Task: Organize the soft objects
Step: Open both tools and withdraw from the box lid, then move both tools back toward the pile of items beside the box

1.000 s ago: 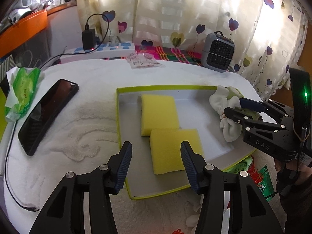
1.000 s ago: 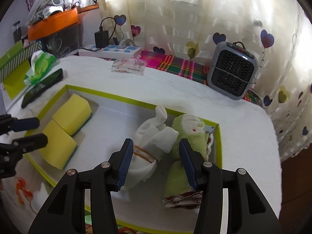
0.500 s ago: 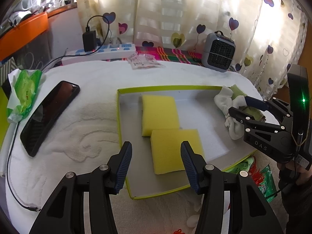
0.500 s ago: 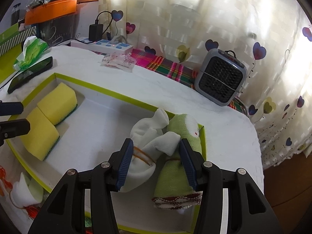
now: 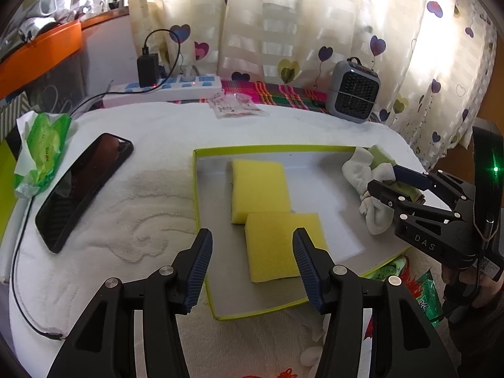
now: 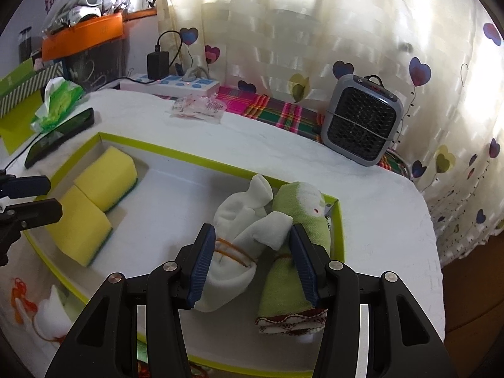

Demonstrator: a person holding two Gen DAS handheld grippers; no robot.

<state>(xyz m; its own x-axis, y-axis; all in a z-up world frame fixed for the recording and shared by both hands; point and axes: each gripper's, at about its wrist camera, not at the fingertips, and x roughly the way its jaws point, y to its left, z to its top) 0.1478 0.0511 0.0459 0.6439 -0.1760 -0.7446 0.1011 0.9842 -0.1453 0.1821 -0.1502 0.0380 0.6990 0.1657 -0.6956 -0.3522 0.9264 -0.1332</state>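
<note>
Only the left gripper (image 5: 251,236) has changed since a second ago: its jaws have just been opening a little, and nothing is caught between them. The sponges and the socks lie where they lay.

From the left wrist, those blue-padded jaws stand apart and hang over the near sponge (image 5: 277,245). It lies flat in the lime-edged box (image 5: 195,189), its far corner touching the far sponge (image 5: 258,189). At the box's right end the right gripper (image 5: 386,178) reaches in over the white sock bundle (image 5: 359,173) and the green roll (image 5: 381,157). Its black body carries the letters "DAS" (image 5: 425,242). Left of the box, on the white towel (image 5: 126,220), lie a dark phone (image 5: 82,189) and a green tissue pack (image 5: 41,148) whose print is too small to read.

From the right wrist, the right gripper (image 6: 252,230) has its jaws apart, one on either side of the white sock bundle (image 6: 242,220), which is tied with an orange band. Its right pad sits between that bundle and the green roll (image 6: 299,208) just beside it. I cannot tell whether the pads press on the bundle. Both yellow sponges sit at the far left of the box, by the left gripper (image 6: 52,197).
</note>
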